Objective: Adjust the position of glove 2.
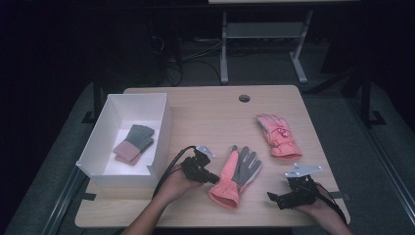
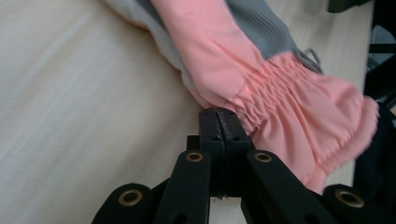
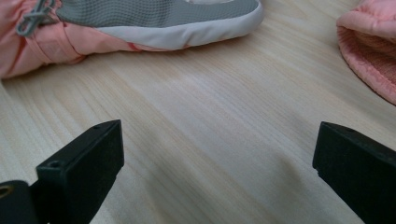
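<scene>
High view: pink-and-grey glove [image 1: 236, 175] lies near-centre on the bench [image 1: 205, 117], left claw [image 1: 214, 178] at its cuff, box [image 1: 161, 122] to the left. Left claw view: jaws pinched tight on cuff edge [image 2: 261, 107]; thin bite, lift slowly. Right claw view: right claw [image 3: 215, 154] wide, empty, nr glove.

High view overlooks the table [image 1: 205, 105]; both gripper views skim it closely.
</scene>
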A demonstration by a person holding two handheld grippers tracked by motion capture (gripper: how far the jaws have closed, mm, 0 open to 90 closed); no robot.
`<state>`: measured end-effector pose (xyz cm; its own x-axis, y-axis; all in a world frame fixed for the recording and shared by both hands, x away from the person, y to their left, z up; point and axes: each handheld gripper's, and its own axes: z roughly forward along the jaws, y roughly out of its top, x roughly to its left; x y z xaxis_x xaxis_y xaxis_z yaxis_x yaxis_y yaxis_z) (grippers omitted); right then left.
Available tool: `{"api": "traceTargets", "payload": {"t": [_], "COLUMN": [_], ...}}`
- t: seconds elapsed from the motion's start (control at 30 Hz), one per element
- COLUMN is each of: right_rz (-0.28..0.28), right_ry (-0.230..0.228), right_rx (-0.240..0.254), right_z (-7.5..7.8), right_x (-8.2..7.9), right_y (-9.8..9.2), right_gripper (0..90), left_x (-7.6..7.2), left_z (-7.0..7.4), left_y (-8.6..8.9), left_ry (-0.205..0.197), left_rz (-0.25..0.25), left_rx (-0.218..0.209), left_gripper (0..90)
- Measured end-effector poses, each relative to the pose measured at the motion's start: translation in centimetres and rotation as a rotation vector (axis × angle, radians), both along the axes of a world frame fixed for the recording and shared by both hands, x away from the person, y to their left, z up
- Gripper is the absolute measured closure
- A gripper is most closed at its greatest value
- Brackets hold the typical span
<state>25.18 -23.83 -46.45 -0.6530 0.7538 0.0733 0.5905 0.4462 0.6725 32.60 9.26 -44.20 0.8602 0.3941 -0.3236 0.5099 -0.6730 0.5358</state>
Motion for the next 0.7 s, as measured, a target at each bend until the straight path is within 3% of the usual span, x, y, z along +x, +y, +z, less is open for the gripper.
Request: {"api": "traceTargets", "payload": {"t": [0.33,0.7], "right_rz": [0.013,-0.026], "right_ry": [0.005,-0.006], "right_rx": [-0.008,-0.002], "right_z": [0.0,0.8], "right_x": [-0.1,-0.8], "right_y": [0.1,-1.9], "right_gripper": [1.6,1.7], "left_x": [-1.3,-1.4], "left_z": [0.0,-0.2], "left_y": [-2.3,-5.1], "left_ry": [-0.005,0.007], "left_rz": [-0.082,-0.135], "left_rx": [-0.006,-0.02], "left_gripper": [89.5,88.8]}}
